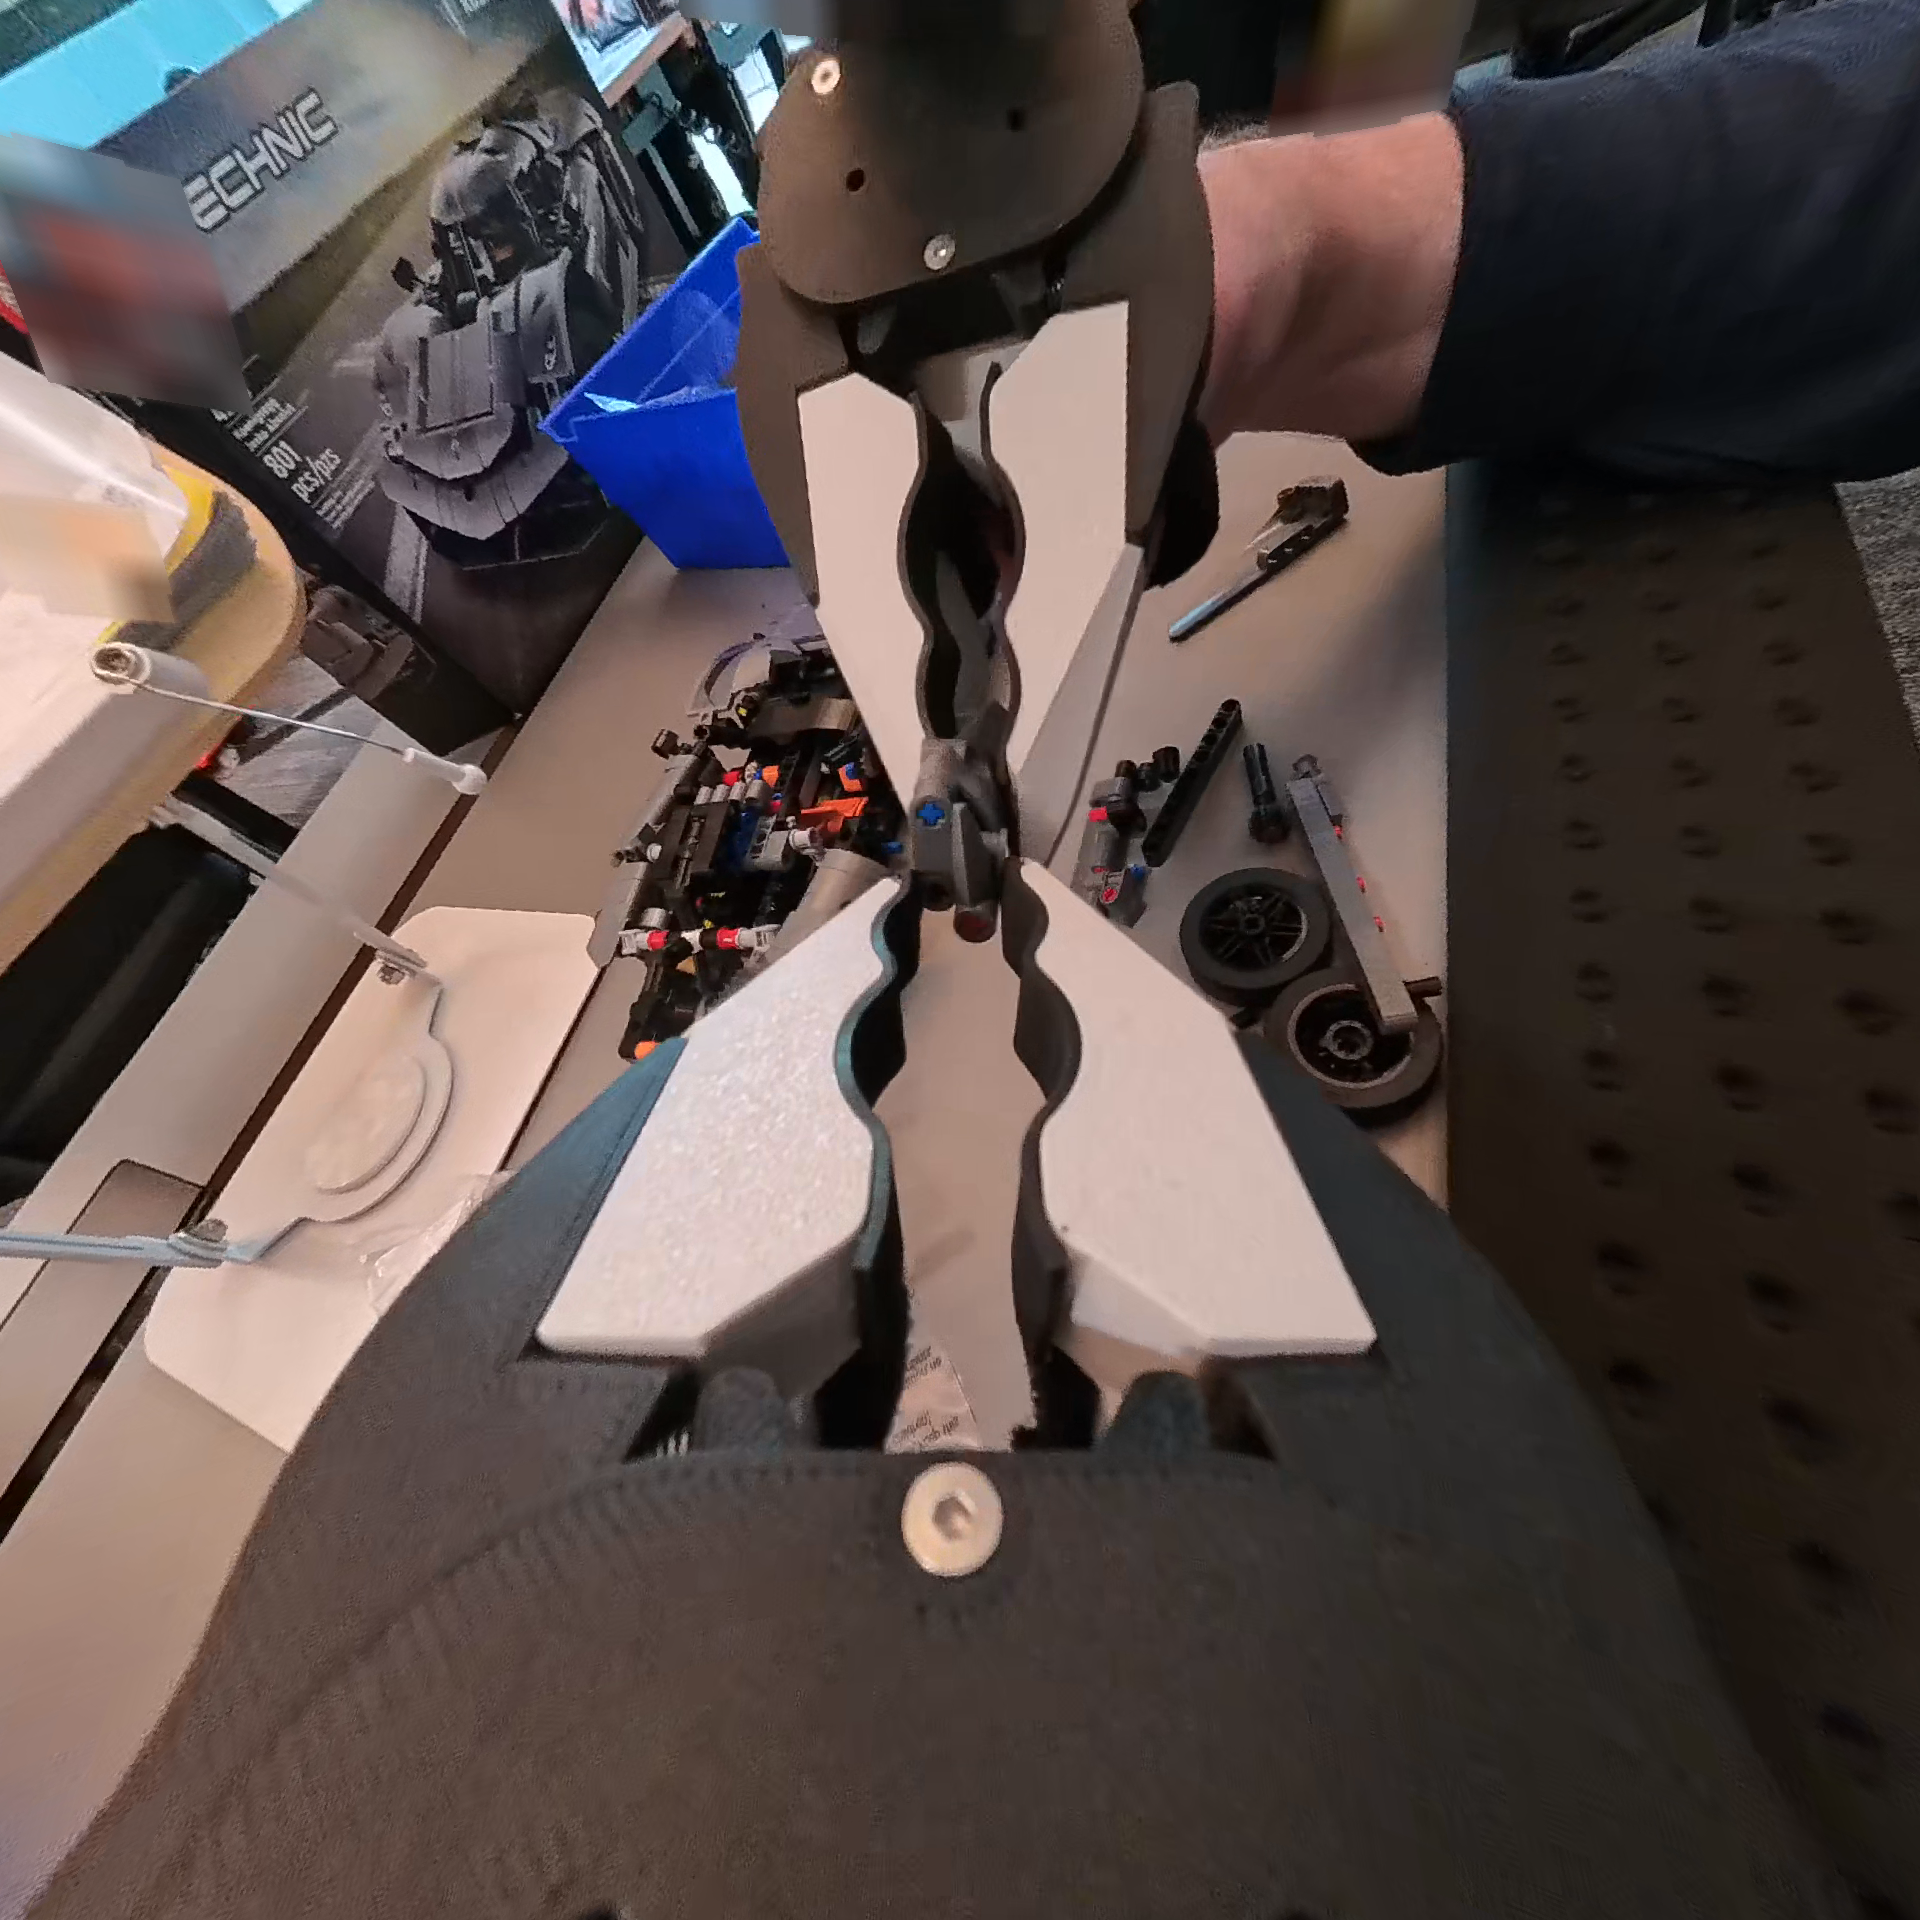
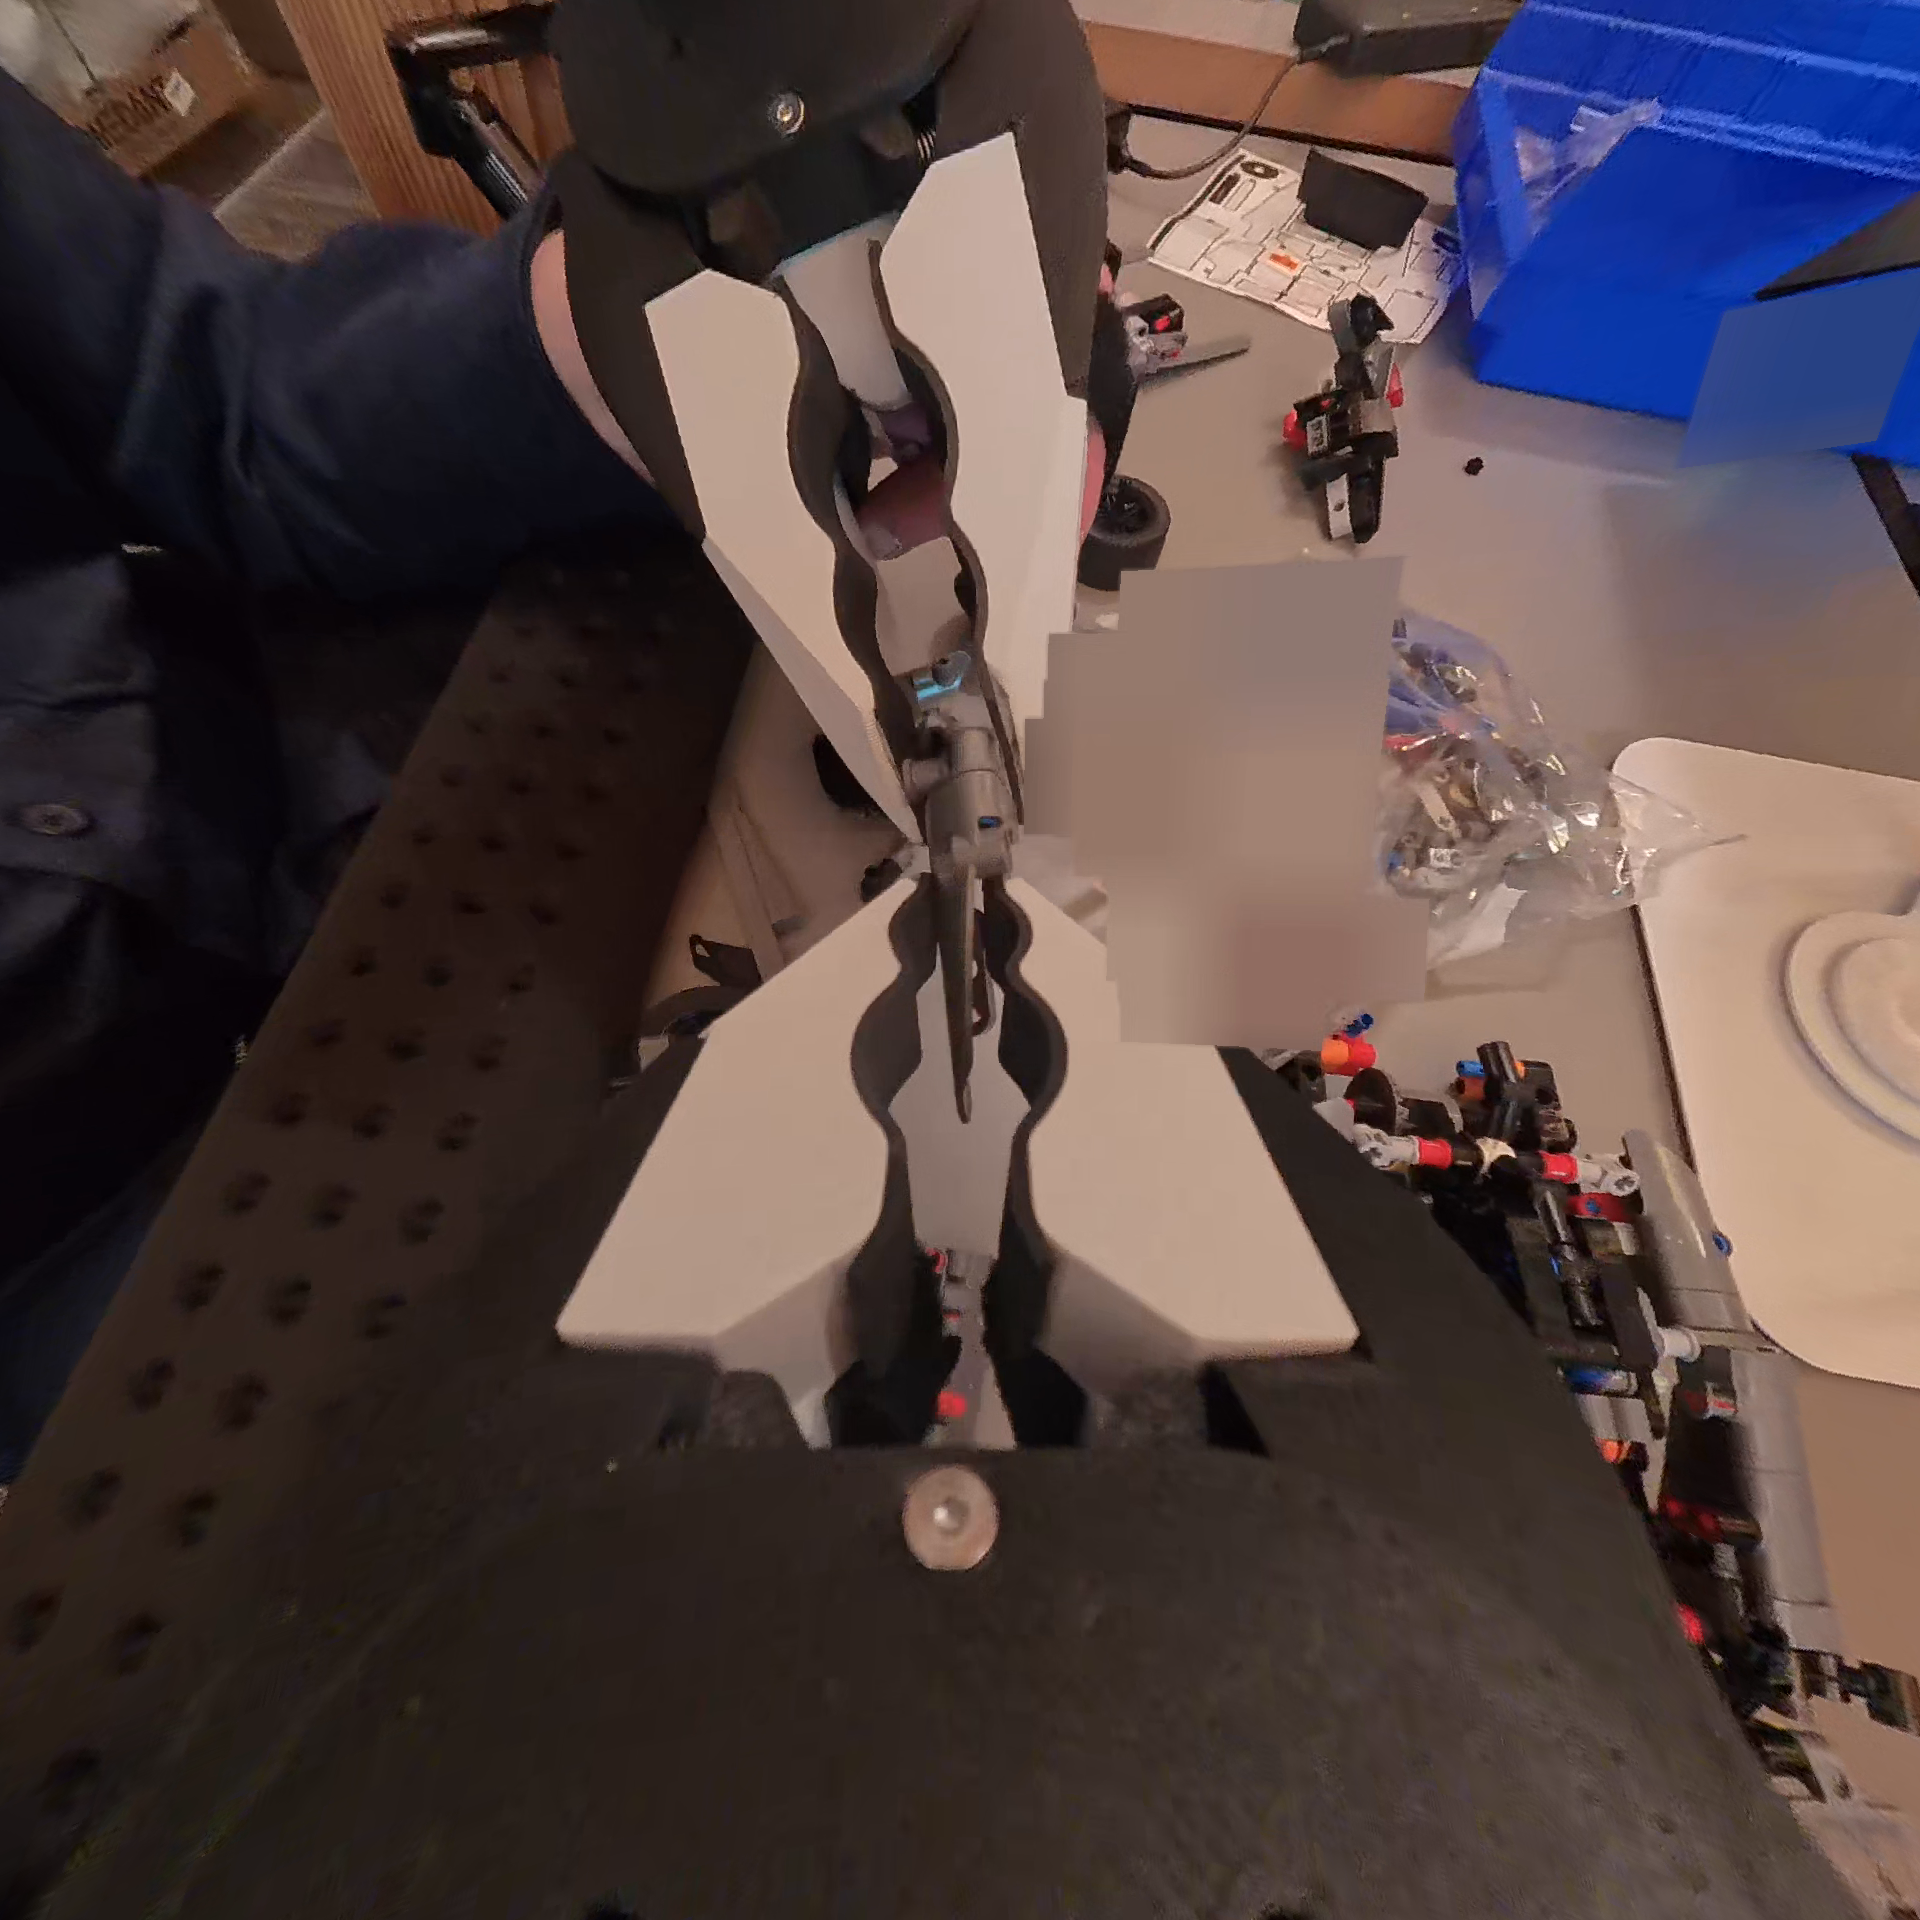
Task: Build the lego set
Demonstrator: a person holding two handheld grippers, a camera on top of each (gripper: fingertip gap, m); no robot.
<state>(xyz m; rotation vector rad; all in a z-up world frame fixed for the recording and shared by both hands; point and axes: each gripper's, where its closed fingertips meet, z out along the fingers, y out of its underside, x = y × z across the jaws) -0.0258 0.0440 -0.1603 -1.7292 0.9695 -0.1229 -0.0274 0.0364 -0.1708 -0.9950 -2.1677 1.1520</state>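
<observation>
Between both tips | grey piece (image 1: 961, 831) | left claw (image 1: 951, 883), right claw (image 2: 956, 894) pinching it

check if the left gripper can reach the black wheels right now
Probably not yet: the left gripper is shut on the small grey assembly, shared with the right gripper. The black wheels lie unobstructed on the table nearby.

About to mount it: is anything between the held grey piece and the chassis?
Nothing visible. The left gripper and right gripper both clamp the grey piece; the chassis lies uncovered on the table beside them.
</observation>
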